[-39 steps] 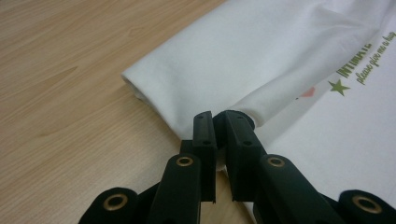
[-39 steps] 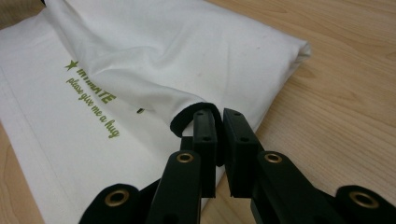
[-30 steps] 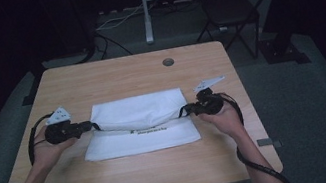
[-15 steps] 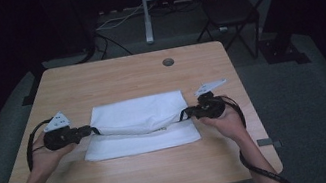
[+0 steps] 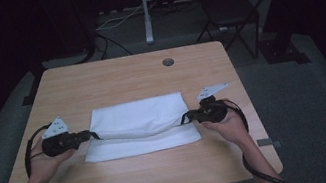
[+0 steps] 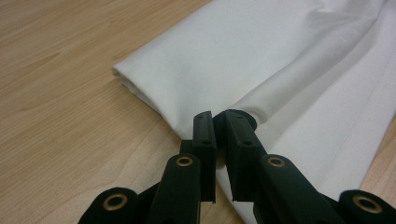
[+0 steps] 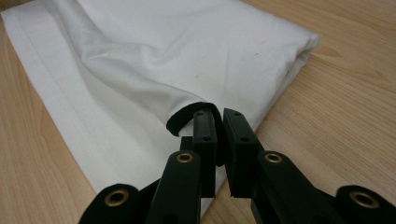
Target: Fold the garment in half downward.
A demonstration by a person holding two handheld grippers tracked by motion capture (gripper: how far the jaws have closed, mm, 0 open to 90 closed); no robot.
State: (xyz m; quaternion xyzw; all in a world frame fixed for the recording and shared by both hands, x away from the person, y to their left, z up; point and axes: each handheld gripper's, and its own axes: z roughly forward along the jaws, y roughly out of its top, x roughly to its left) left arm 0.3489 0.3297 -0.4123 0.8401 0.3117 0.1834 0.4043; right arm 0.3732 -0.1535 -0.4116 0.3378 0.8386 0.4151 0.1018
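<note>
A folded white cloth [image 5: 139,123] lies across the near middle of the wooden table [image 5: 118,81]. My left gripper [image 5: 88,134] is shut on the cloth's left end, pinching an upper layer [image 6: 261,100] lifted a little above the bottom layer. My right gripper [image 5: 187,116] is shut on the right end, where the pinched layer [image 7: 154,95] curls up off the layer [image 7: 70,116] still lying flat. The held fold sags between the two grippers. Both hands hold the grippers low, just above the tabletop.
A round grommet hole [image 5: 168,62] sits near the table's far edge. Beyond the table stand a dark chair [image 5: 232,8] and a metal stand [image 5: 146,8] with cables on the floor. Bare wood lies ahead of and behind the cloth.
Both grippers have drawn toward the near edge of the table, pulling the cloth's top layer with them over the bottom layer. Their grip has not changed.
</note>
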